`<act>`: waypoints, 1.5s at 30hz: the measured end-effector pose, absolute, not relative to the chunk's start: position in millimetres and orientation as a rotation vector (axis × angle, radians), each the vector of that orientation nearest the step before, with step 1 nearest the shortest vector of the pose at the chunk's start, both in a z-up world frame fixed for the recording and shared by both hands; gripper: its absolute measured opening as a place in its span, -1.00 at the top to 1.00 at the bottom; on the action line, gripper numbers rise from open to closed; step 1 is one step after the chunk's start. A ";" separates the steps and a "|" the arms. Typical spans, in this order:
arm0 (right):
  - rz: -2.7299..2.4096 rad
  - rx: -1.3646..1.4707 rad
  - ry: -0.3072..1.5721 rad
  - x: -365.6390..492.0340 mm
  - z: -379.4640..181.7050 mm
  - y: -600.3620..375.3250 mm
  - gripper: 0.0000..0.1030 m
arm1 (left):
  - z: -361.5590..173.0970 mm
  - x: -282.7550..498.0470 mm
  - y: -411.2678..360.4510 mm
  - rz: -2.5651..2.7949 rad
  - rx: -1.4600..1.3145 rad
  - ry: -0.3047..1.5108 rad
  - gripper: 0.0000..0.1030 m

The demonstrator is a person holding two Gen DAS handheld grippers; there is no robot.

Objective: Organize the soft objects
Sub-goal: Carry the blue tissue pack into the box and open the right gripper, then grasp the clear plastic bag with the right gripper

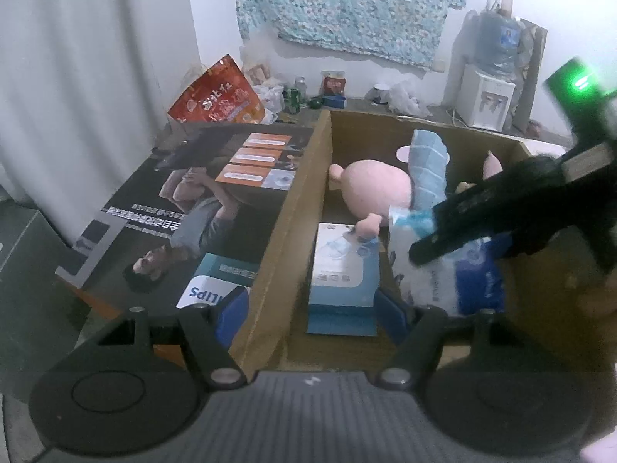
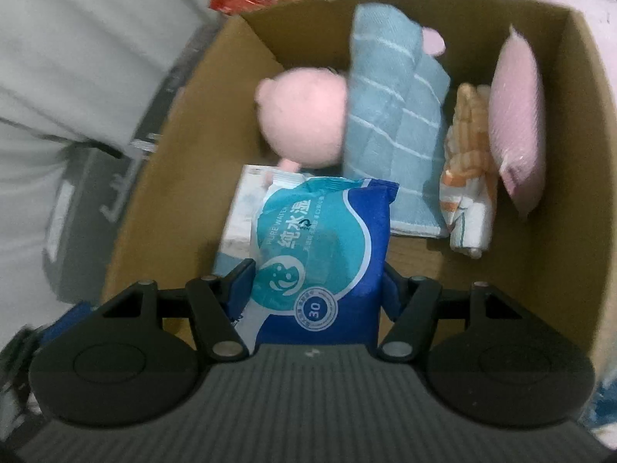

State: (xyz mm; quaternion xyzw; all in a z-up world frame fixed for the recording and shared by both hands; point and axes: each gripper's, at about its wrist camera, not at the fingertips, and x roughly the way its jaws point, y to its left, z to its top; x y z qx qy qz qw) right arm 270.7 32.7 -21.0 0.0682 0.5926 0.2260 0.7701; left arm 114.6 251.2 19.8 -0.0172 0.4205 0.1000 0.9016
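Note:
My right gripper (image 2: 314,289) is shut on a blue wet-wipe pack (image 2: 324,247) and holds it inside the cardboard box (image 2: 185,146); the pack also shows in the left wrist view (image 1: 462,270) under the right gripper's black body. In the box lie a pink plush pig (image 2: 304,119), a folded blue checked towel (image 2: 393,123), an orange striped cloth (image 2: 468,177), a pink pillow (image 2: 518,115) and a white-and-blue wipe pack (image 1: 343,262). My left gripper (image 1: 312,312) is open and empty, its fingers straddling the box's left wall (image 1: 285,208).
A printed Philips carton (image 1: 200,208) lies left of the box. A red bag (image 1: 219,92), cans and clutter sit on the floor behind. A water dispenser (image 1: 489,85) stands at the back right. White curtain hangs on the left.

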 end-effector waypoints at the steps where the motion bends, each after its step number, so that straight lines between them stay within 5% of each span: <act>1: 0.479 0.134 1.290 273.0 -28.9 36.0 -0.25 | 18.6 114.5 251.3 0.206 -0.033 0.873 -0.42; 8: 0.445 0.135 1.326 279.4 -54.8 44.5 -0.36 | 15.3 112.5 250.5 0.201 -0.032 0.880 -0.42; 16: 0.549 0.189 1.243 264.5 -2.9 9.4 -0.38 | 27.0 106.7 243.4 0.190 -0.045 0.866 -0.48; 29: 0.546 0.374 0.891 199.9 97.7 -218.0 -0.48 | 60.6 90.1 156.4 -0.027 0.079 0.790 -0.79; 45: 0.148 0.492 0.966 284.7 -10.4 -352.5 -0.48 | 36.6 79.9 42.7 -0.247 0.032 0.801 -0.82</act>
